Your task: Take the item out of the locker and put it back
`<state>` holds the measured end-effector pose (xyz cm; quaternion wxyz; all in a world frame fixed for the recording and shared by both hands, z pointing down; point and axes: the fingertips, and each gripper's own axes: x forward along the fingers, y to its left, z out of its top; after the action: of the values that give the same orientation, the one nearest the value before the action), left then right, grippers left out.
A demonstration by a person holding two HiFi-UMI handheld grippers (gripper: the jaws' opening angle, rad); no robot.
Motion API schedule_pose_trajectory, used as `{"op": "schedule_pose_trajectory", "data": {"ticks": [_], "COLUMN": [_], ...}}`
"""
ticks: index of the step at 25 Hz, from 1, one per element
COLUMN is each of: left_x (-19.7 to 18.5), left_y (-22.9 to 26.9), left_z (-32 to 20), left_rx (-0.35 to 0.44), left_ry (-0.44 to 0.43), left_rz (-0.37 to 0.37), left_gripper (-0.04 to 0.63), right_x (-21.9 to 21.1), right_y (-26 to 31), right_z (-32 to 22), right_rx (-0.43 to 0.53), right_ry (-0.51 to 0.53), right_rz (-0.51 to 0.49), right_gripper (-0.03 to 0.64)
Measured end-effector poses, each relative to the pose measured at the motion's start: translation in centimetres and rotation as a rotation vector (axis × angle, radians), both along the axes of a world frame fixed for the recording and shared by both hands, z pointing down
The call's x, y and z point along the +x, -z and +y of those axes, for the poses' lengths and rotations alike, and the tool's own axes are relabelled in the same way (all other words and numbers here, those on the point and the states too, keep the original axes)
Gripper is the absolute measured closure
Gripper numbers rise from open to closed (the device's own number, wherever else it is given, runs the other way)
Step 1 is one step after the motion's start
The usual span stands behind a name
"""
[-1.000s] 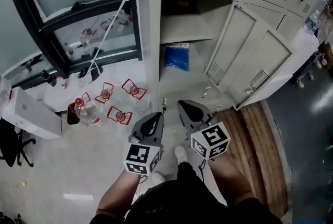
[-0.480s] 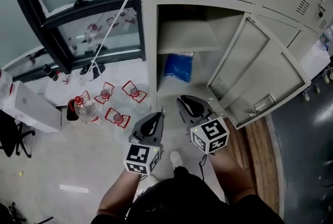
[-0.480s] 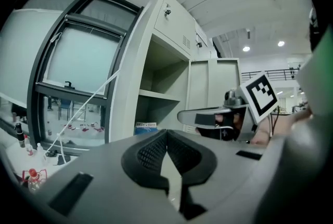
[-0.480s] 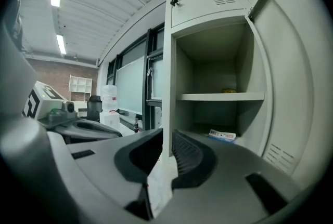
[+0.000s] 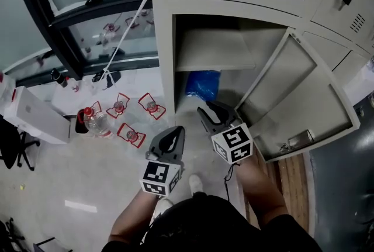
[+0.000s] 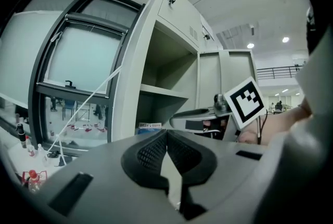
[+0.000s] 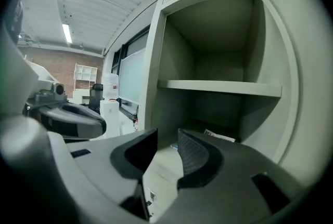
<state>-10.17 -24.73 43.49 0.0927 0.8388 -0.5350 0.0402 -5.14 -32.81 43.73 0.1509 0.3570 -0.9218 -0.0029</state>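
The locker (image 5: pixel 162 40) door (image 5: pixel 295 99) is open. The blue bag (image 5: pixel 203 85) lies inside the locker, under its shelf (image 5: pixel 213 49). The right gripper (image 5: pixel 209 111) is just in front of the locker. Its fingers (image 7: pixel 195 158) are opening with nothing between them. The left gripper (image 5: pixel 173 135) is outside the locker, with its fingers (image 6: pixel 151 153) pressed together and empty.

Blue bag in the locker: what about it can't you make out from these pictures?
Head view: the blue bag has its lower end behind the right gripper, whose jaws are opening with nothing between them; the shelf covers its top.
Right gripper view: only its label shows above that gripper's body, and the print is too small to read.
Left gripper view: the body of the left gripper hides all but the bag's top edge.
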Motion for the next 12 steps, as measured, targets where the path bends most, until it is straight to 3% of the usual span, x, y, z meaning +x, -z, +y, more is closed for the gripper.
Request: {"op": "schedule_pose_trajectory", "data": {"ticks": [12], "left_x": [0.7], "left_y": [-1.5], "left_z": [-3.1], "left_rx": [-0.028], "left_ry": [0.029], "left_rz": [-0.003], "left_gripper": [0.591], "right_x": [-0.6], "right_y": [-5.7], "right_z": [-5.8], "right_rx": [-0.006], "right_ry": [0.05], "right_rz": [0.207], "right_gripper": [0.454]}}
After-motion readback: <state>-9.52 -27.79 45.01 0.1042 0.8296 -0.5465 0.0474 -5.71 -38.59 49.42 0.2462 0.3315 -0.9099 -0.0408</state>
